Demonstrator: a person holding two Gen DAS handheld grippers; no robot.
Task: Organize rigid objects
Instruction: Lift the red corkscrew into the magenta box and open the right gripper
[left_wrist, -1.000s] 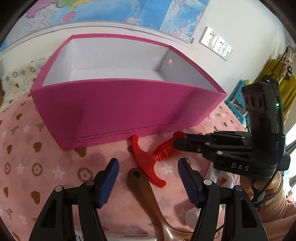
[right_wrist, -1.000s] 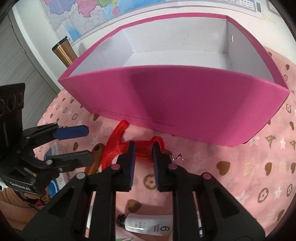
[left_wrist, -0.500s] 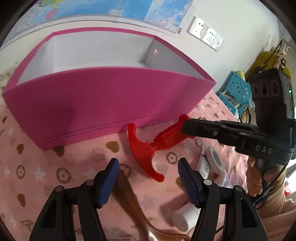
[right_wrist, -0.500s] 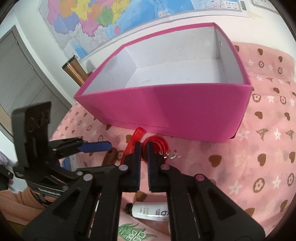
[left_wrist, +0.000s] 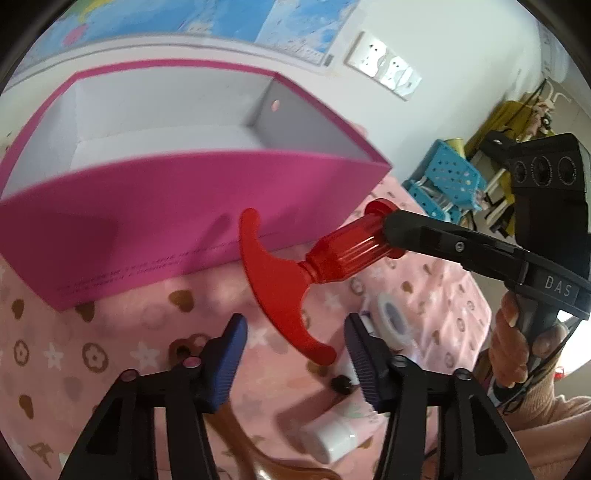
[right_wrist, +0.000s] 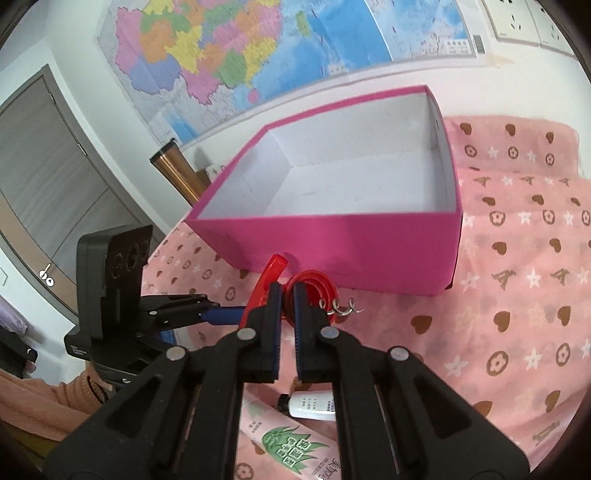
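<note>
Gripping red corkscrew (right_wrist: 308, 291) barrel: right tool (right_wrist: 287, 295) | T-handle toward left tool (left_wrist: 293, 341), splayed | screw tip rightward

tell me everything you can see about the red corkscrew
The red corkscrew looks like translucent plastic: a curved T-shaped handle, a ribbed barrel, and a metal spiral poking out the far end. The right gripper is shut on its barrel, holding it off the pink cloth in front of the pink box. Nothing else touches it.

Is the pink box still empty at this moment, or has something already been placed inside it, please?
Empty. Both views show only bare white floor inside the pink box; the red corkscrew is outside it, held by the right gripper in front of its wall.
</note>
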